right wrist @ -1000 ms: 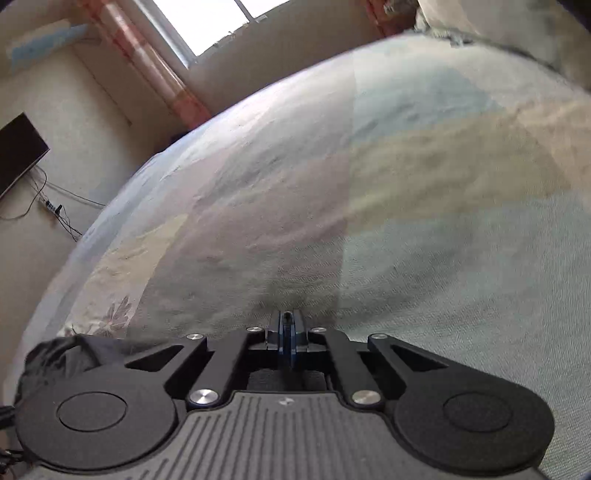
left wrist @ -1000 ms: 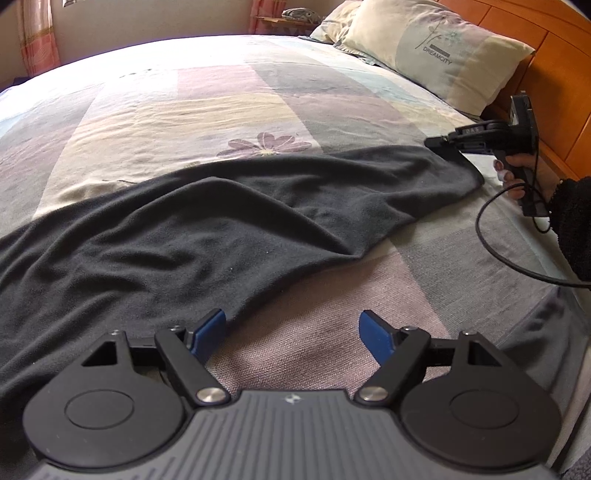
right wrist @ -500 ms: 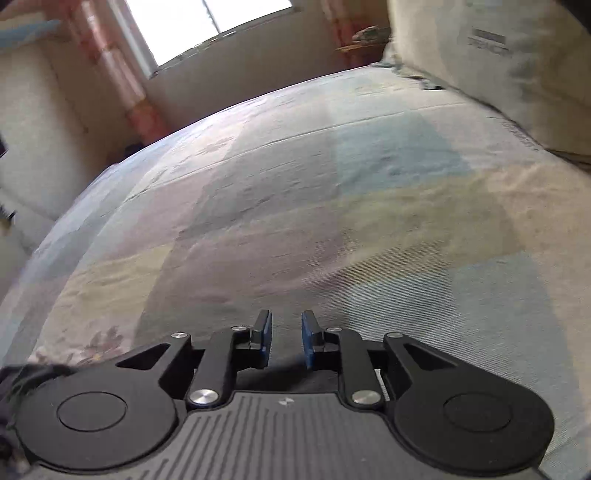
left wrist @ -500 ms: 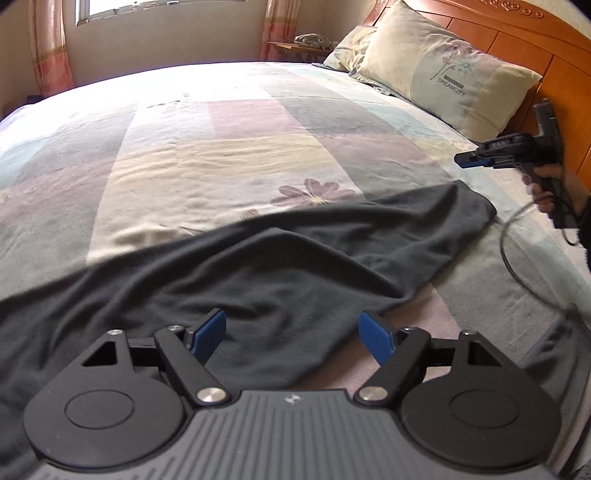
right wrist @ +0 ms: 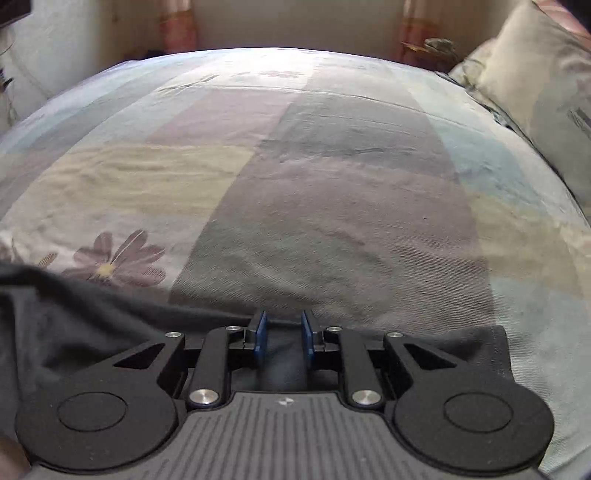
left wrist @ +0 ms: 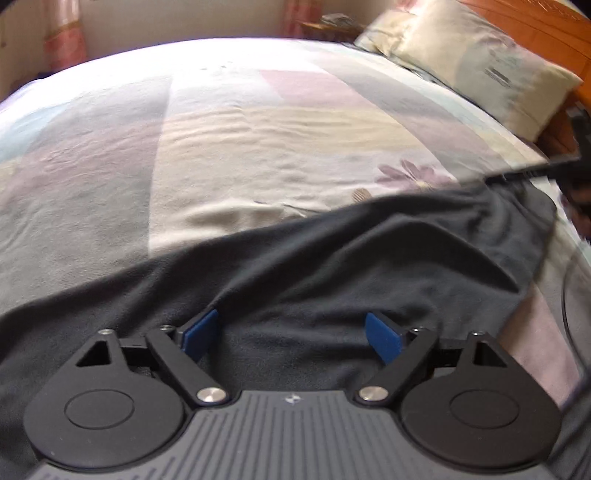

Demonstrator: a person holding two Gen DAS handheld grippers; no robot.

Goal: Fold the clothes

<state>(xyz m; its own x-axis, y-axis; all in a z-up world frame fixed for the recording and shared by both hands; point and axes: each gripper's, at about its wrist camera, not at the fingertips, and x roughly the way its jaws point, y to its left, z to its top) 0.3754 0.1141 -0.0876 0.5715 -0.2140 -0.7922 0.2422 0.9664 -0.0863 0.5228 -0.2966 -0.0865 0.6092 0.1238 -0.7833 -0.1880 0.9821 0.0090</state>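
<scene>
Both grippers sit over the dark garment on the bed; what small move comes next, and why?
Probably lower the left gripper, jaws opening with nothing pinched, onto the dark garment and close; the right gripper is open too, so the cloth lies free.

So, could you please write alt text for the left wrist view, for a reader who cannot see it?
The left gripper, its jaws opening with nothing pinched, hovers over a dark grey garment spread across a pastel patchwork bedspread. A pillow leans on the wooden headboard at upper right.
</scene>
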